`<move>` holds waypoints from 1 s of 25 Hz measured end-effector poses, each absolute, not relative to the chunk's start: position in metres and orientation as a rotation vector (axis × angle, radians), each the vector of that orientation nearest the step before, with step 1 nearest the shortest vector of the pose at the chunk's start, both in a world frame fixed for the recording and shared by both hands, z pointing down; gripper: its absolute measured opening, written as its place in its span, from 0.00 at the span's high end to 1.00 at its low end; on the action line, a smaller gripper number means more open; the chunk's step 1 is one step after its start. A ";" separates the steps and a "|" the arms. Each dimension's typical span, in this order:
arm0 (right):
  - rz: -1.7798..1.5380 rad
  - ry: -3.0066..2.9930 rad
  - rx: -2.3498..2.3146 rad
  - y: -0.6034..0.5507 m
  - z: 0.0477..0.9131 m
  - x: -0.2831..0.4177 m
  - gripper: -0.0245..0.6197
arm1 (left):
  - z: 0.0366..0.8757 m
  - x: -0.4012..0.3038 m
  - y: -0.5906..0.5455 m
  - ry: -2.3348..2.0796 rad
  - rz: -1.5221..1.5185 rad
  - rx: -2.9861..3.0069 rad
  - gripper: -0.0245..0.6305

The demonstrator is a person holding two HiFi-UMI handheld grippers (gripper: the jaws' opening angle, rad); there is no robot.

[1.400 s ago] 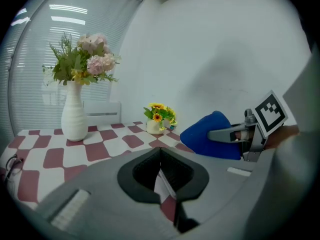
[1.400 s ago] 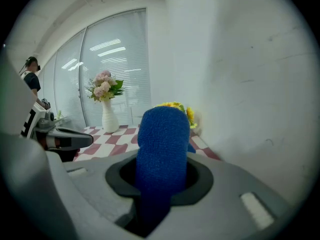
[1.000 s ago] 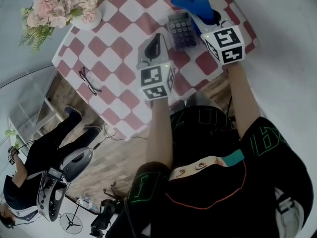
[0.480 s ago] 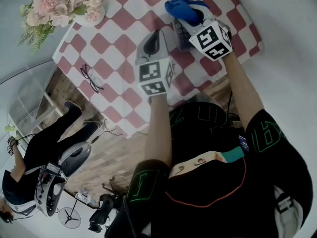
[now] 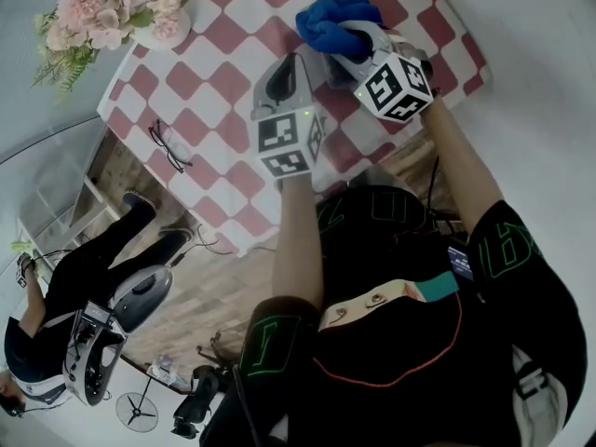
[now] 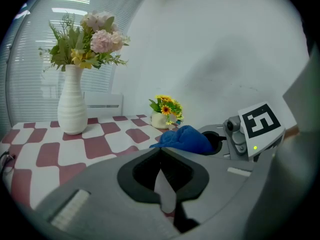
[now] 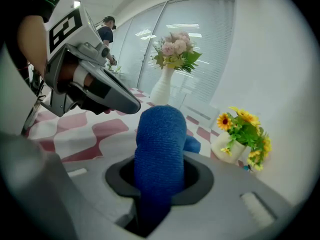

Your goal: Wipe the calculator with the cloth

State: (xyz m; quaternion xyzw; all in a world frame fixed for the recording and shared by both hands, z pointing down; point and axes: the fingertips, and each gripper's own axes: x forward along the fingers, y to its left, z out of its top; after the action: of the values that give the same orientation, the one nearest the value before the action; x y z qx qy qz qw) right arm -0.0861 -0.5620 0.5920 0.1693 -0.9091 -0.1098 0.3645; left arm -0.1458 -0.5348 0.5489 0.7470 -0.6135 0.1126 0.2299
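On the red-and-white checked tablecloth (image 5: 216, 63), my right gripper (image 5: 343, 37) is shut on a bunched blue cloth (image 5: 328, 19) (image 7: 160, 149). The cloth sits low over the spot where the calculator lies. Cloth and gripper hide the calculator almost entirely. My left gripper (image 5: 290, 63) rests just to the left of that spot, jaws shut with nothing in them. The left gripper view shows the blue cloth (image 6: 185, 139) just ahead of the left gripper (image 6: 162, 184). In the right gripper view the left gripper (image 7: 125, 104) lies close beside the cloth.
A white vase of pink flowers (image 5: 121, 12) (image 6: 72, 106) stands at the table's far left corner. A small pot of sunflowers (image 6: 164, 115) (image 7: 240, 134) sits behind the cloth. Black glasses (image 5: 168, 152) lie near the left table edge. A person (image 5: 84, 277) stands on the floor at lower left.
My right gripper has carried the blue cloth leftward over the calculator, which was in plain view a second ago and is now covered. The left gripper has barely moved.
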 end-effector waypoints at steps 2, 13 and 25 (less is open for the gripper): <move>-0.281 -2.345 0.426 -0.556 0.591 -0.084 0.78 | 0.548 -0.144 -0.531 -1.691 0.304 2.052 0.95; -0.283 -2.372 0.404 -0.521 0.591 -0.078 0.78 | 0.546 -0.140 -0.506 -1.730 0.265 2.023 0.95; -0.321 -2.362 0.421 -0.492 0.592 -0.070 0.78 | 0.538 -0.133 -0.483 -1.767 0.249 2.017 0.95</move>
State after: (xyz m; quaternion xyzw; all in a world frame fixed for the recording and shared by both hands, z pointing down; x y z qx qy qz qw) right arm -0.0703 -0.4916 0.5923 0.1627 -0.9130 -0.1241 0.3530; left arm -0.1333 -0.4828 0.5381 0.7303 -0.6396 0.0902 0.2223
